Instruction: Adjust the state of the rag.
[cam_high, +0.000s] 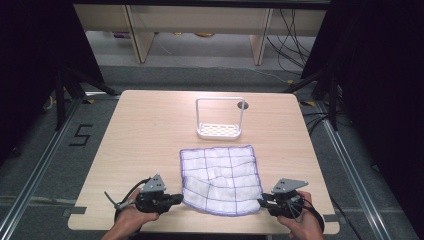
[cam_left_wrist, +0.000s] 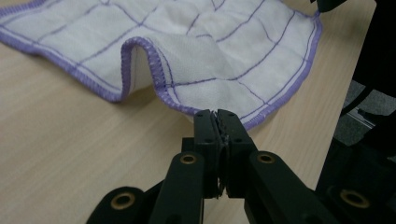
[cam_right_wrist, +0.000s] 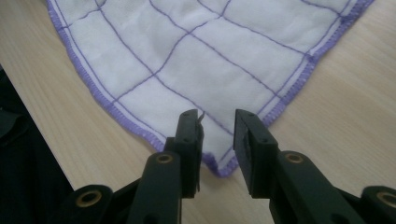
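Observation:
A white cloth (cam_high: 220, 177) with a purple grid and purple hem lies flat on the near half of the wooden table (cam_high: 145, 130). My left gripper (cam_high: 179, 199) is at its near left corner. In the left gripper view the gripper (cam_left_wrist: 218, 116) is shut on the cloth's (cam_left_wrist: 224, 51) hem, and the edge beside it rises in a fold. My right gripper (cam_high: 261, 202) is at the near right corner. In the right gripper view it (cam_right_wrist: 218, 123) stands open, its jaws either side of the cloth's (cam_right_wrist: 210, 51) corner, which lies flat on the wood.
A white wire rack (cam_high: 220, 120) with a perforated base stands upright just beyond the cloth. A small dark hole (cam_high: 243, 105) sits in the tabletop by its right side. The table's front edge runs just behind both hands.

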